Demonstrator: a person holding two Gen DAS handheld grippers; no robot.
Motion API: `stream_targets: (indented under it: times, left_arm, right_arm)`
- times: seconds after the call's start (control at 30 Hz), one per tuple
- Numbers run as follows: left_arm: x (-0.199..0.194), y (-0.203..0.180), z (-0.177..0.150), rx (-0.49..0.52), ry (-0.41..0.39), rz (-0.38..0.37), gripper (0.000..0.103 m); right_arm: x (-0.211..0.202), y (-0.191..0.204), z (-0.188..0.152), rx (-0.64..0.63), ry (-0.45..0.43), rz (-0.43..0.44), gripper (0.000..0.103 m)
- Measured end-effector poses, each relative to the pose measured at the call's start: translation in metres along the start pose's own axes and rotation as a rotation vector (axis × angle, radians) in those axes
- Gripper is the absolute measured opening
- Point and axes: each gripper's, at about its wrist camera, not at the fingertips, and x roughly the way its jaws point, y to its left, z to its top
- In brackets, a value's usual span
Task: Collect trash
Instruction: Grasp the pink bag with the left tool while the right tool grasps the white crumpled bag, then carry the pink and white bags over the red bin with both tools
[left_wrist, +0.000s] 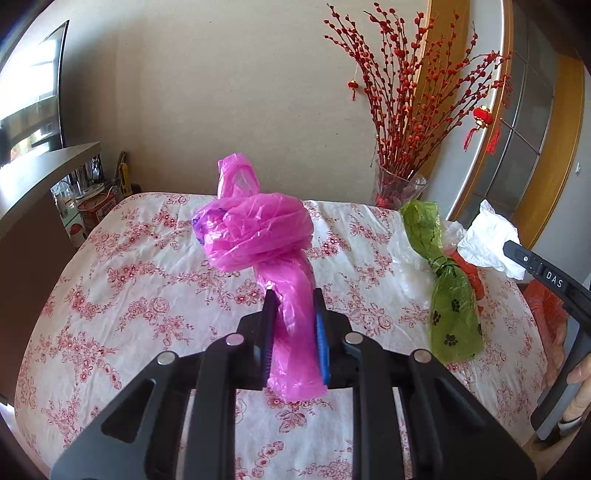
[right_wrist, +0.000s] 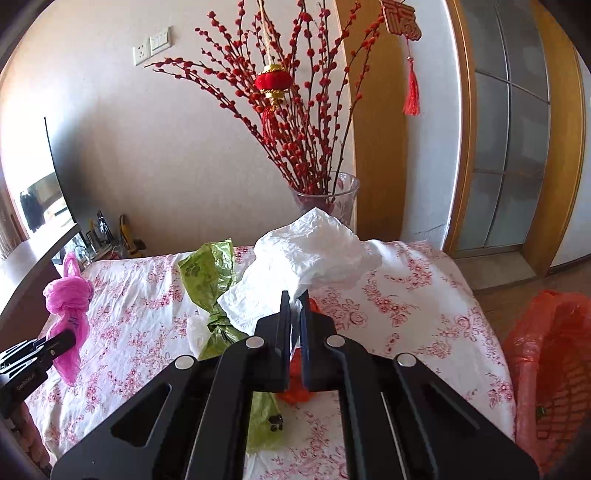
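Note:
A knotted pink plastic bag (left_wrist: 255, 229) rests on the floral tablecloth (left_wrist: 129, 280), and my left gripper (left_wrist: 293, 301) is shut on its tail. The same bag (right_wrist: 68, 295) and the left gripper (right_wrist: 70, 338) show at the far left of the right wrist view. My right gripper (right_wrist: 294, 297) is shut on the edge of a crumpled white paper (right_wrist: 314, 254). The left wrist view shows that paper (left_wrist: 487, 236) at the tip of the right gripper (left_wrist: 509, 246). A green paw-print bag (left_wrist: 450, 306) lies between the two grippers, and an orange-red bag (right_wrist: 295, 387) lies partly hidden under the right gripper.
A glass vase (right_wrist: 328, 199) of red berry branches stands at the table's far edge. A clear plastic bag (left_wrist: 410, 254) lies beside the green one. A basket lined with a red bag (right_wrist: 546, 369) sits off the table's right side. A dark counter (left_wrist: 33, 192) borders the left.

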Motion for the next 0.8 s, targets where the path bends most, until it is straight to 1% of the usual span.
stream_targets:
  times: [0.2, 0.4, 0.6, 0.8]
  left_arm:
    - [-0.006, -0.028, -0.004, 0.04, 0.002, -0.045, 0.02]
    - [-0.015, -0.057, -0.005, 0.078, 0.001, -0.096, 0.02]
    - [-0.03, -0.083, -0.008, 0.119, -0.011, -0.136, 0.02]
    - [-0.039, -0.11, -0.012, 0.143, -0.006, -0.188, 0.02]
  right_arm:
    - [-0.027, -0.022, -0.009, -0.002, -0.023, -0.053, 0.005]
    - [-0.048, -0.039, -0.02, 0.017, -0.025, -0.076, 0.005]
    - [-0.072, -0.053, -0.029, 0.034, -0.048, -0.094, 0.005]
    - [-0.094, -0.068, -0.035, 0.046, -0.067, -0.124, 0.005]
